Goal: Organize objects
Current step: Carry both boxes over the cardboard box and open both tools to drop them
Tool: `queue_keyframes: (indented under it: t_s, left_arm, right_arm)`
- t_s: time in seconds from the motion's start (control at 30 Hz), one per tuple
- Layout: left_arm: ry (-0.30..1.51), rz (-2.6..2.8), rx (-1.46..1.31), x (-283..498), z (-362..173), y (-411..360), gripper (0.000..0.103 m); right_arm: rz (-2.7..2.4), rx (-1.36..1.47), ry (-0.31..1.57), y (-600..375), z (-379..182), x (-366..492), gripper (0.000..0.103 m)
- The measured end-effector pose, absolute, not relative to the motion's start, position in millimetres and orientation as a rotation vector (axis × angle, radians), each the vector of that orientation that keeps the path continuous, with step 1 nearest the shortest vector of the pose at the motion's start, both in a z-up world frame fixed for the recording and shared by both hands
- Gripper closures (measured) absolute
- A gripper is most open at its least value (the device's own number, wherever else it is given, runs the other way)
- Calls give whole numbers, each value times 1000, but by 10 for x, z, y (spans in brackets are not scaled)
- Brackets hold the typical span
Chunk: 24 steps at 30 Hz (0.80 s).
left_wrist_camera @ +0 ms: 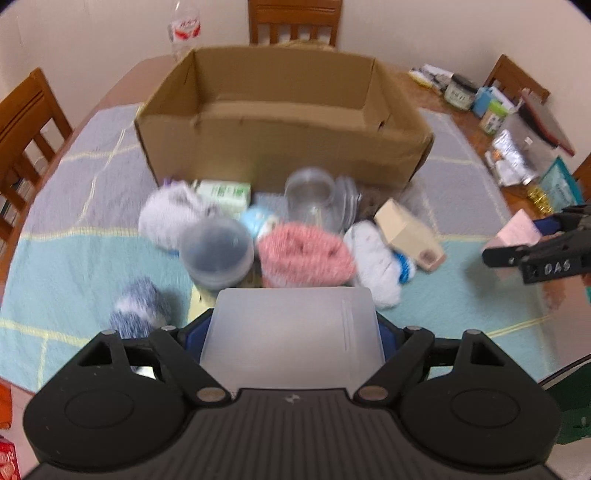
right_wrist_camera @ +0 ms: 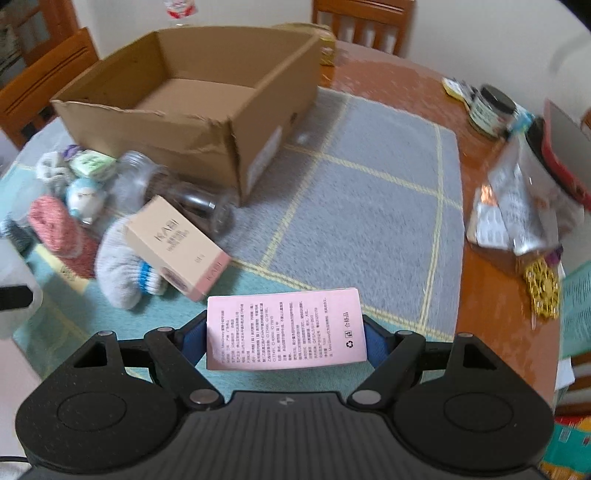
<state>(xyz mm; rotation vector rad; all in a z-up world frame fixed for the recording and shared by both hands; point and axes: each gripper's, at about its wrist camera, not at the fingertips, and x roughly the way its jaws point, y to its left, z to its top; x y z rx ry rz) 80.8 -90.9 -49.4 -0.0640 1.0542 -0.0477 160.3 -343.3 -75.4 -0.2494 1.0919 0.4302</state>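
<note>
An open, empty cardboard box (left_wrist_camera: 280, 122) stands on the mat; it also shows in the right wrist view (right_wrist_camera: 177, 122). My left gripper (left_wrist_camera: 291, 332) is shut on a frosted white plastic container (left_wrist_camera: 291, 332), held above a pile in front of the box. My right gripper (right_wrist_camera: 286, 332) is shut on a pink printed box (right_wrist_camera: 286, 328), held above the mat to the right of the pile; it shows at the right edge of the left wrist view (left_wrist_camera: 517, 232). The pile holds a red knit roll (left_wrist_camera: 303, 254), white socks (left_wrist_camera: 373, 258), a beige carton (left_wrist_camera: 410, 236), clear jars (left_wrist_camera: 314, 195) and a lidded tub (left_wrist_camera: 218, 251).
A checked mat (right_wrist_camera: 369, 206) covers the wooden table (right_wrist_camera: 491, 280). Jars, foil packets (right_wrist_camera: 517, 206), a red-edged tablet (right_wrist_camera: 561, 147) and gold clips (right_wrist_camera: 541, 291) clutter the right side. Wooden chairs (left_wrist_camera: 291, 22) surround the table. A plastic bottle (left_wrist_camera: 184, 29) stands behind the box. A blue-white sock ball (left_wrist_camera: 136, 306) lies at left.
</note>
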Motion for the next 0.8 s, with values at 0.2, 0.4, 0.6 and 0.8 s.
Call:
queue_keyframes:
  t_s: [0.2,0.4,0.6,0.8]
  left_arm:
    - [988,-93,-41,1118,-95,-870,20]
    - [909,-134,-1,1650,217,-810,20]
    - [876,-148,44,2232,282,-746,20]
    - [901,-157,39,2604,138,-653,20]
  right_arm:
    - [512,-247,1074,-3314,-467,1666,18]
    - [549,-195,1015,-3119,-119,1856,18]
    - [565,-178,946,-2810,154,2192,18]
    - [558,-160,943,-2536,190,2533,18]
